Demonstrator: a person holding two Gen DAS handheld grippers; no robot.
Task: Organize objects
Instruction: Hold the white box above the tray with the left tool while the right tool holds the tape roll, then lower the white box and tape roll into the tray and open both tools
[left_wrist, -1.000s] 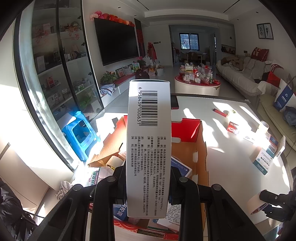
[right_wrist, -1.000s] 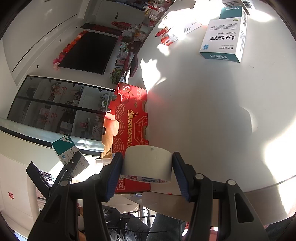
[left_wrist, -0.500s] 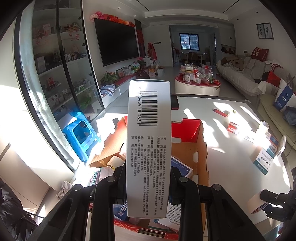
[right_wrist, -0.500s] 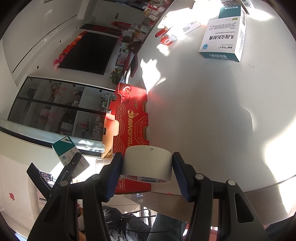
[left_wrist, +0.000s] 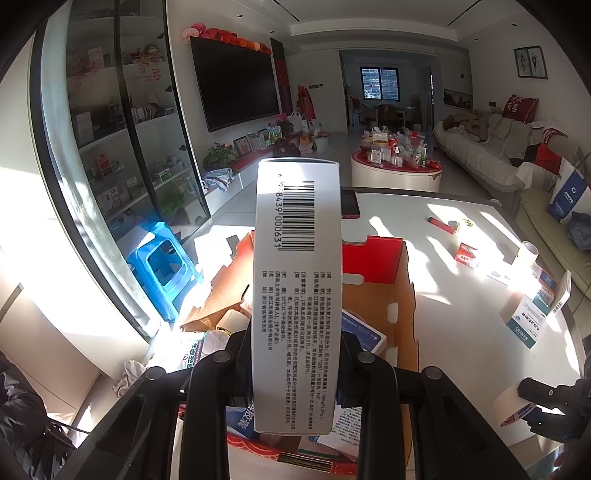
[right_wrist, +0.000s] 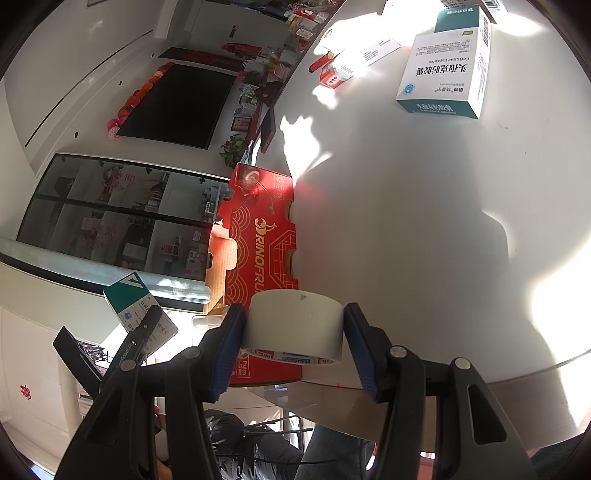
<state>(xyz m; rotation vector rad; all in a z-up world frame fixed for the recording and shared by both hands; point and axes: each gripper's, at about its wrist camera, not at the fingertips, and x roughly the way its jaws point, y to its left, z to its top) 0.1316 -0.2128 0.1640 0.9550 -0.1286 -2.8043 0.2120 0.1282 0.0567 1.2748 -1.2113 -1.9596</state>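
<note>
The left gripper (left_wrist: 295, 369) has its two black fingers (left_wrist: 210, 391) drawn in close and clamped on a tall white medicine box (left_wrist: 295, 295), pressing on its lower part from both sides. The box stands on end in the middle of the left wrist frame, barcode near the top and small print running down the face toward the camera. Behind and under it lies an open red cardboard box (left_wrist: 373, 254) with brown inner walls, with several packets lying inside it.

The right gripper (right_wrist: 295, 332), at the lower centre of the right wrist frame, stands about half open, and its blue-padded fingers (right_wrist: 229, 343) press on either side of a roll of pale tape (right_wrist: 295, 321). The red box (right_wrist: 266, 251) shows just behind the roll, its printed outer side toward the camera. In the lower left of that frame the other gripper's box appears as a white and green carton end.

Compared with a second ago, nothing has shifted: both grips look the same and both hands sit where they were.

On the white table (right_wrist: 406, 240), in the upper right, a white and teal medicine carton (right_wrist: 447, 70) lies flat, well apart from the red box. Near it lies a small red packet (right_wrist: 330, 79) in a patch of sunlight.
</note>
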